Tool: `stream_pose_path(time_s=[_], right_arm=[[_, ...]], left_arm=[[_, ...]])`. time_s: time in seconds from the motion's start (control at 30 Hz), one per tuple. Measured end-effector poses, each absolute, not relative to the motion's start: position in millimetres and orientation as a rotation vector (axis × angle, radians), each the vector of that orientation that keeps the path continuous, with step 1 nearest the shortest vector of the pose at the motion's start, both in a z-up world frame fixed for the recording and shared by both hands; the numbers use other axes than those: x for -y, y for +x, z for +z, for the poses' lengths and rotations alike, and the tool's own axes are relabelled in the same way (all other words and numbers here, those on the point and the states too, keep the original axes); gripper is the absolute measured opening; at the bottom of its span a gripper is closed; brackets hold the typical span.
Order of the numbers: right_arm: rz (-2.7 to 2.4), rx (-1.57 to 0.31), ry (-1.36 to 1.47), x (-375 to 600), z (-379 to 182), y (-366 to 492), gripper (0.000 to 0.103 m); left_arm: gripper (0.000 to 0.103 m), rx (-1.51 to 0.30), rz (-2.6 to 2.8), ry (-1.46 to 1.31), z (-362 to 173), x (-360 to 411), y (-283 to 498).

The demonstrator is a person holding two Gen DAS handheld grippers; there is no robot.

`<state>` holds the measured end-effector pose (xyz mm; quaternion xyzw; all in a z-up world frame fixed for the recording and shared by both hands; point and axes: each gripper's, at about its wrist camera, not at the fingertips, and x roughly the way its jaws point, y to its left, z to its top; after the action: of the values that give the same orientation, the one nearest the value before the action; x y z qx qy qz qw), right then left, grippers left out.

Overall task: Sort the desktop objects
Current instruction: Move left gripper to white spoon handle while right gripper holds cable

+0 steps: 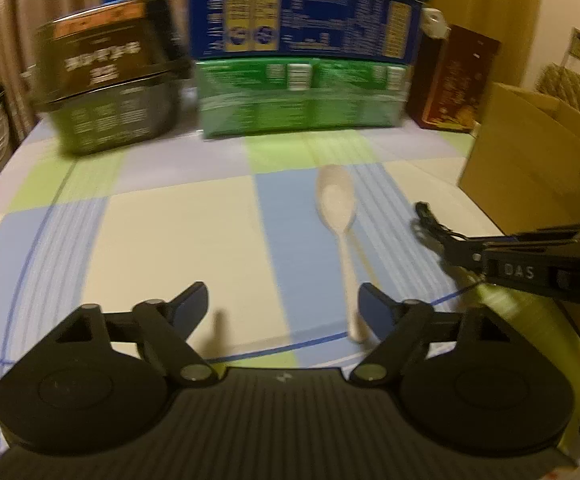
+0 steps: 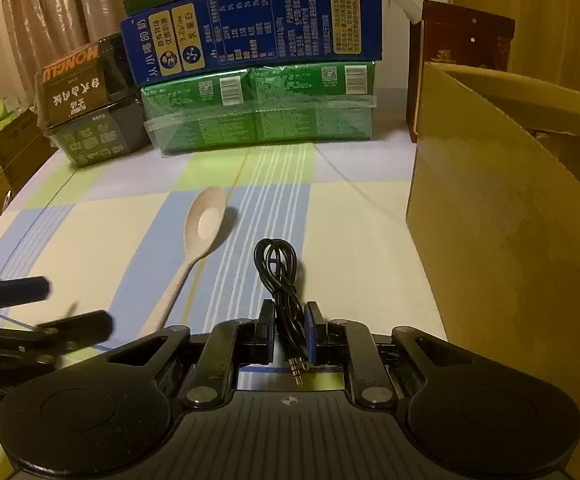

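A beige spoon [image 1: 337,216] lies on the checked tablecloth, bowl away from me; it also shows in the right wrist view [image 2: 200,232]. My left gripper [image 1: 284,304] is open and empty, low over the cloth, with the spoon's handle end just inside its right finger. My right gripper [image 2: 290,326] is shut on a coiled black audio cable [image 2: 278,268], whose plug [image 2: 297,368] pokes back between the fingers. The right gripper also shows from the side in the left wrist view [image 1: 449,240], right of the spoon.
An open cardboard box [image 2: 509,208] stands at the right. Stacked blue [image 2: 258,28] and green [image 2: 258,112] cartons, a black package [image 2: 90,104] and a dark red box [image 2: 461,40] line the back of the table.
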<state>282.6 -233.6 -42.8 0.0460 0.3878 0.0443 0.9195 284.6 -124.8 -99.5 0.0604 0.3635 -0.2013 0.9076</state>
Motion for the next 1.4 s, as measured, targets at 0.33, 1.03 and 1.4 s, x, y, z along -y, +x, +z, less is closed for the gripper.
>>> stream_pose_path(time_s=[0.33, 1.03, 1.4], right_arm=[[0.083, -0.804, 0.120, 240, -43, 283, 0.011], [0.153, -0.875, 0.132, 221, -45, 266, 0.011], [0.179, -0.940, 0.103, 218, -36, 224, 0.011]], left_arm=[[0.039, -0.743, -0.529, 0.217, -118, 163, 285], [0.008, -0.858, -0.471, 0.125, -111, 131, 248], [0.008, -0.905, -0.415, 0.133, -99, 105, 189]])
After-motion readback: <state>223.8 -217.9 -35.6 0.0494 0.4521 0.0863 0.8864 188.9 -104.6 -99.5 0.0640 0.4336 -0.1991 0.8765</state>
